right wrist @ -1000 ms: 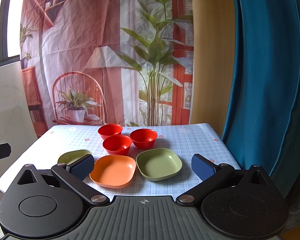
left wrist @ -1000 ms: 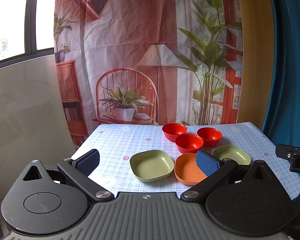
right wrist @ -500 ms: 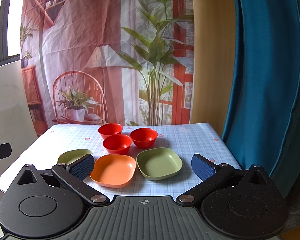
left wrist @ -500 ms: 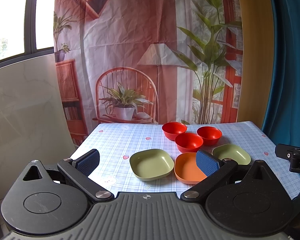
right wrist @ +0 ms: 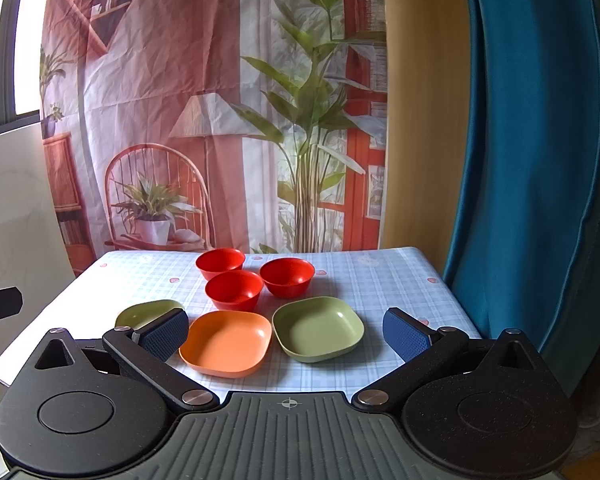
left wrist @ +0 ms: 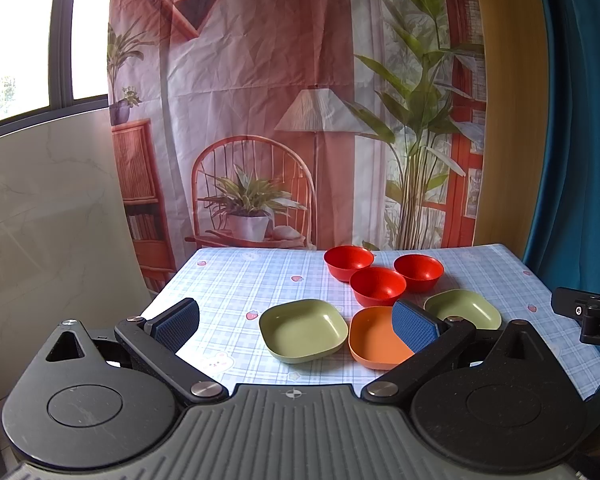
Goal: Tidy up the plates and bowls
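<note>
- The left tongs [left wrist: 296,322] stand wide apart and hold nothing; they hover short of the near edge of the tabletop [left wrist: 236,280], with one blue pad [left wrist: 178,322] at 9 o'clock of the gap and the other overlapping the view of the orange plate [left wrist: 374,338].
- The right tongs [right wrist: 286,330] are likewise spread and empty, level with the near tabletop edge.
- Just past the tongs lie three shallow square plates in a row: in the left wrist view, a green plate [left wrist: 304,330] at 12 o'clock, the orange plate just beside it towards 3 o'clock, and a second green plate [left wrist: 464,310] farther that way, partly hidden.
- Beyond the plates, three red bowls [right wrist: 234,290] cluster close together, each upright on the cloth, none nested: one nearer, two behind it towards 11 and 1 o'clock.
- Judged from this layout, nothing is organised yet: no plate sits on another, no bowl inside another.
- What is left is everything: likely stacking the three plates and nesting the three bowls; the first pick-up has not begun.
</note>
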The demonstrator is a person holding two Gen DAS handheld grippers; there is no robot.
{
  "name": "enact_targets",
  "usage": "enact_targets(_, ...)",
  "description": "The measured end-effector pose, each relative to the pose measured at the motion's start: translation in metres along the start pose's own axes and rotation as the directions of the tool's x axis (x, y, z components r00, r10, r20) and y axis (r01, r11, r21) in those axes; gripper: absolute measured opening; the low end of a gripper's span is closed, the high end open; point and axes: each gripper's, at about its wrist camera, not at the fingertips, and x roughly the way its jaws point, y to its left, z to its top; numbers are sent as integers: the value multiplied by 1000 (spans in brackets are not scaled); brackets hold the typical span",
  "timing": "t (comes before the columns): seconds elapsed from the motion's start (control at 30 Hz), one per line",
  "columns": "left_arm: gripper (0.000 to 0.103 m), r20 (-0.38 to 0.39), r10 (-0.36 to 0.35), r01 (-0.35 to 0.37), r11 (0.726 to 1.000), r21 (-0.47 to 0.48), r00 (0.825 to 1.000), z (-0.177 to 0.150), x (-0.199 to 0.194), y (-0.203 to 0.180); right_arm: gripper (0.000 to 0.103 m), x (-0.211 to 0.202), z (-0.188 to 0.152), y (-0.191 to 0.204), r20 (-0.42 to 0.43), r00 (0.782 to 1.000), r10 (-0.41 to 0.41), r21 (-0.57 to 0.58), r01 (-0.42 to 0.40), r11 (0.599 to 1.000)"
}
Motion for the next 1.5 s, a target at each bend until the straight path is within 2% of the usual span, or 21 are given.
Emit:
enact_targets(0.3, 103, -12, -18, 17, 1000, -4, 1000, 2, 2, 0, 103, 1, 1, 1, 3, 1000, 1, 3, -1, 1000)
enact_targets(0.43, 103, -15, -26, 26, 1000, -4, 1000, 8, 6, 4, 103, -5, 3, -6, 44, 997, 68, 42, -70, 997)
enact_targets(0.53, 103, 45, 28, -29, 999, 25, 999, 15, 12, 5, 103, 2, 8, -22, 98, 990, 99, 69, -106, 992)
enact_targets(0.67, 103, 74, 86, -92, 993, 79, 994, 26, 31, 2, 103, 24, 16, -40, 160, 980, 123, 79, -137, 987)
enact_targets(0.83, 103, 62, 117, -123, 988, 93, 991, 27, 62, 1, 103, 69, 22, -57, 164, 979, 118, 153, -144, 978)
enact_targets(0.97, 103, 66, 152, -157, 984, 81, 986, 22, 96, -1, 103, 106, 17, -61, 185, 980, 78, 169, -110, 979)
enact_targets(1.03, 103, 38, 145, -147, 988, 56, 989, 18, 115, -1, 103, 127, 12, -59, 169, 983, 76, 168, -104, 980)
enact_targets(1.2, 103, -67, 65, -66, 998, -16, 996, -9, 158, 1, 103, 166, -9, -47, 98, 989, 111, 152, -125, 980)
enact_targets(1.33, 103, -128, 6, -15, 998, -65, 992, -39, 186, 1, 103, 185, -34, -27, 63, 996, 58, 95, -64, 993)
enact_targets(1.5, 103, -178, 41, -52, 997, -59, 983, -63, 207, 0, 103, 202, -53, -28, 29, 998, 56, 123, -60, 991)
